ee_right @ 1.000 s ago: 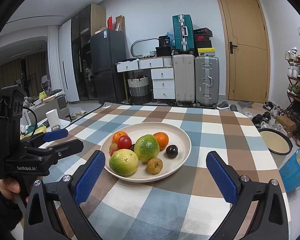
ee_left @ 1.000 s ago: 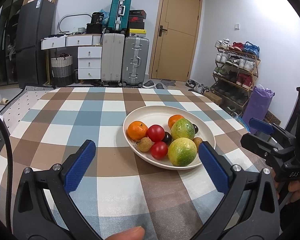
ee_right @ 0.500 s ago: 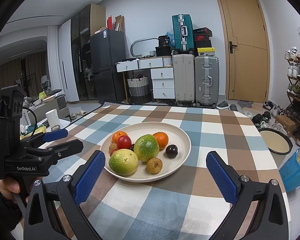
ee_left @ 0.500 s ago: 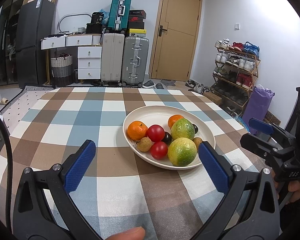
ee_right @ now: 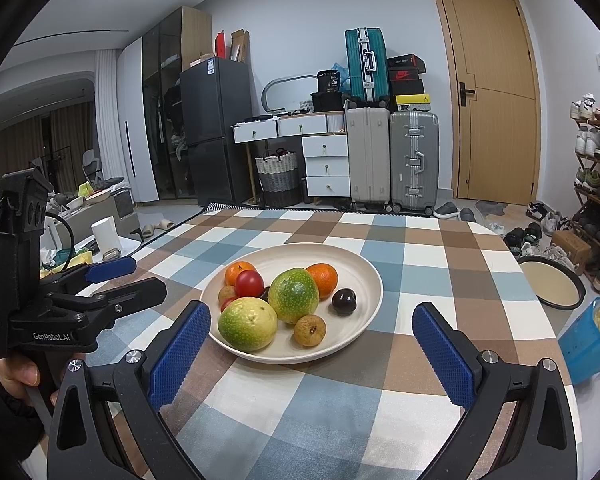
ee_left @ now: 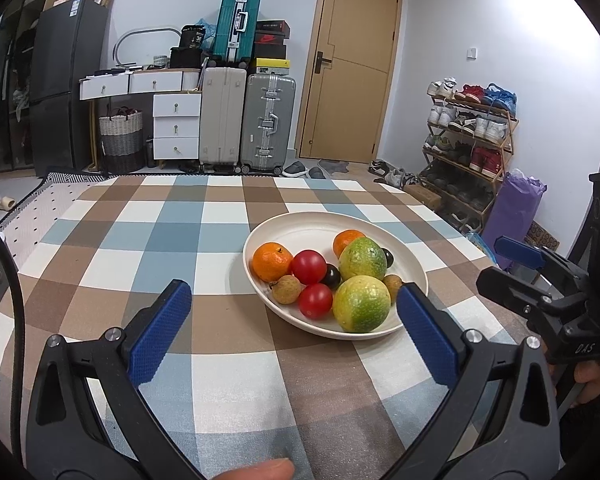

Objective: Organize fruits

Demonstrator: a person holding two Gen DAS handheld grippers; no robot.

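A shallow cream plate (ee_right: 366, 280) of mixed fruit sits on a checked tablecloth (ee_right: 420, 248). Left of the plate, the left gripper (ee_left: 292, 312) hovers wide open and empty; right of it, the right gripper (ee_right: 312, 332) likewise. Best to approach one near green-yellow fruit (ee_right: 247, 323) squarely and close gently.

Your left black plastic two-finger gripper (ee_left: 290, 300) carries blue cross-hatched rubber pads (ee_left: 160, 332) on angular fingers, each fastened with silver round-head screws (ee_left: 113, 334). White "GenRobot.AI" lettering marks its side in the right wrist view, and a black cable (ee_left: 4, 276) loops beside it. Your right gripper (ee_right: 311, 326), built the same, reads "DAS" in the left wrist view. Bare fingers and a dark sleeve (ee_right: 4, 424) show behind the handle.
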